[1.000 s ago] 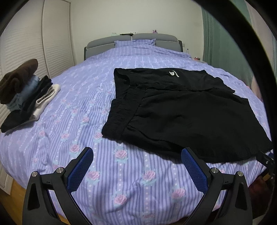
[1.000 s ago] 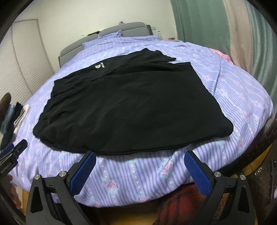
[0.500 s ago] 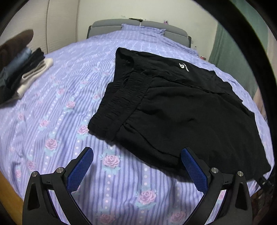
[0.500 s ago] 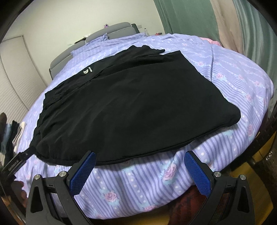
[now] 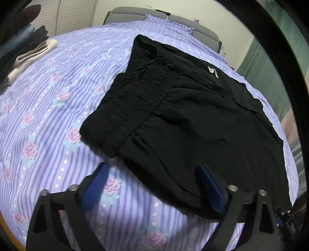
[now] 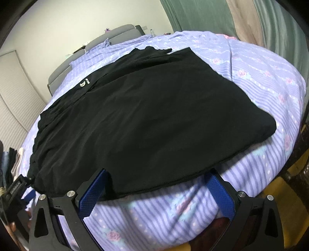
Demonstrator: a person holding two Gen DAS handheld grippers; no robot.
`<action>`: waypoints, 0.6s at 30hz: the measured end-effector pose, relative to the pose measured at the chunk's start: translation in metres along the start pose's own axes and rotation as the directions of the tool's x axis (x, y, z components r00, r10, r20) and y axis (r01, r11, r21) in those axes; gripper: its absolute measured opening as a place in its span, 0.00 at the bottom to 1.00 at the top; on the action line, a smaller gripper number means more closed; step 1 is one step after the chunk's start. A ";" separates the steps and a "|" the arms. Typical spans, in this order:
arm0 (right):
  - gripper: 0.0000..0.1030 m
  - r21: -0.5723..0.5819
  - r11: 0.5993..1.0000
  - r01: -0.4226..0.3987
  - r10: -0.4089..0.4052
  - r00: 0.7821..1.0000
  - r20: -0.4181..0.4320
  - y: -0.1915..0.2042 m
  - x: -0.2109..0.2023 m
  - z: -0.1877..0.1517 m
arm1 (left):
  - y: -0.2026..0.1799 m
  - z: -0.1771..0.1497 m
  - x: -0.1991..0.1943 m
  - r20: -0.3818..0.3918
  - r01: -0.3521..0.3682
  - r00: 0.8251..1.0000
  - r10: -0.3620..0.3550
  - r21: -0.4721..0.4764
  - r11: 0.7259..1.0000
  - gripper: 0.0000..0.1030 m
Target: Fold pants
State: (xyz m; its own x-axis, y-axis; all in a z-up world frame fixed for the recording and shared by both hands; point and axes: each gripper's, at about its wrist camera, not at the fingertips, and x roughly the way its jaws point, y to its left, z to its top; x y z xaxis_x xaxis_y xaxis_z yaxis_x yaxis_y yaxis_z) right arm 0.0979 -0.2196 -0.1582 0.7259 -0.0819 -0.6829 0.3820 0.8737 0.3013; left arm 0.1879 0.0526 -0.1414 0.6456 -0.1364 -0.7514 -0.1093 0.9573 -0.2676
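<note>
Black pants (image 5: 193, 119) lie flat on the purple flowered bedspread (image 5: 48, 119), folded lengthwise, with the gathered waistband (image 5: 135, 100) to the left and a white logo (image 5: 212, 70) on the far half. My left gripper (image 5: 151, 170) hangs low over the near edge close to the waistband. Its jaws are closing, the cloth edge lies between them, and the pads are not pressing on it. In the right wrist view the pants (image 6: 154, 108) fill the bed. My right gripper (image 6: 157, 173) straddles their near edge toward the leg end, jaws wide and starting to close, gripping nothing.
A stack of folded clothes (image 5: 25, 52) sits on the bed's left side. A grey headboard (image 5: 173, 19) is at the far end and green curtains (image 6: 212, 17) hang to the right. The bed's front edge drops off just below both grippers.
Both grippers have come down and forward to the pants' near edge, which now lies between their fingers. The left jaws have narrowed clearly, the right slightly. Both views have rolled.
</note>
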 end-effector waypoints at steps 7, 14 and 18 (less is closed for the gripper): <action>0.41 0.017 0.998 0.055 -0.055 0.998 0.029 -0.014 -0.006 0.016 | -0.017 0.003 -0.011 0.050 -0.037 0.998 0.031 0.108 0.993 0.21; 0.10 -0.019 0.999 0.042 -0.039 0.992 0.119 -0.012 -0.032 0.037 | -0.033 0.012 -0.034 0.123 -0.042 0.992 0.022 0.165 0.985 0.09; 0.10 -0.041 0.999 0.017 -0.008 0.978 0.209 -0.003 -0.058 0.057 | -0.038 0.025 -0.055 0.182 -0.060 0.983 0.028 0.173 0.983 0.09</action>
State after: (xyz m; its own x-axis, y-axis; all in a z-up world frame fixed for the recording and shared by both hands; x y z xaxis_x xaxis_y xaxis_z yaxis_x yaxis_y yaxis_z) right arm 0.0872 -0.2445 -0.0810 0.8261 -0.1876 -0.5313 0.3707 0.8911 0.2617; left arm 0.1750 0.0301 -0.0747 0.7691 -0.0606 -0.6363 -0.0158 0.9934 -0.1137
